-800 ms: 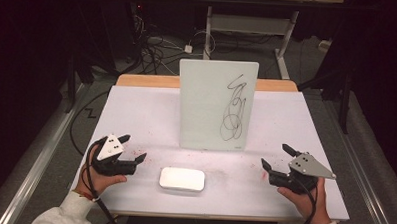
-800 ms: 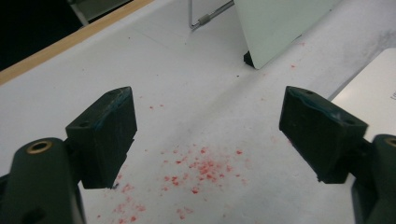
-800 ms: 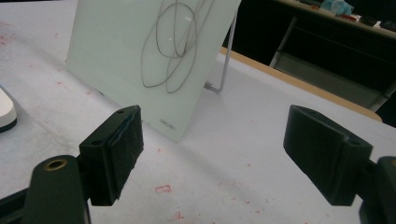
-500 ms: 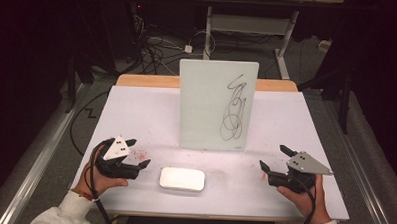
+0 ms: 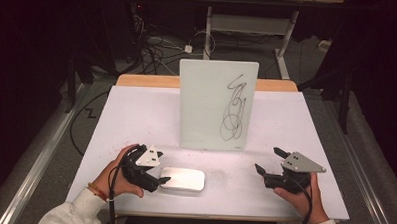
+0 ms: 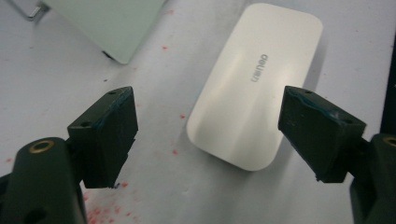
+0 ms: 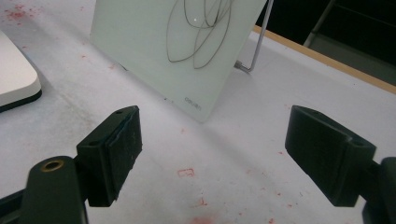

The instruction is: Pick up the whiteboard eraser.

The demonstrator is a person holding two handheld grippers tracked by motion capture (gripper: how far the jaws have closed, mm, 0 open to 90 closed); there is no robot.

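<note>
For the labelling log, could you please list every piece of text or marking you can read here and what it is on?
"deli": pale grey brand name on top of the white eraser, seen upside down.
Small grey logo on the lower corner of the upright whiteboard: too blurred to read.
Black marker scribble on the whiteboard: loops, no legible word.

Your left gripper (image 5: pixel 156 176) and right gripper (image 5: pixel 268 164) are black, each topped by a grey three-cornered plate and trailing a black cable. The jaws are blocky black wedges with small screw holes (a brass-coloured ring sits at one jaw base in each gripper view). You wear pale sleeves and an orange wristband (image 5: pixel 96 191).
</note>
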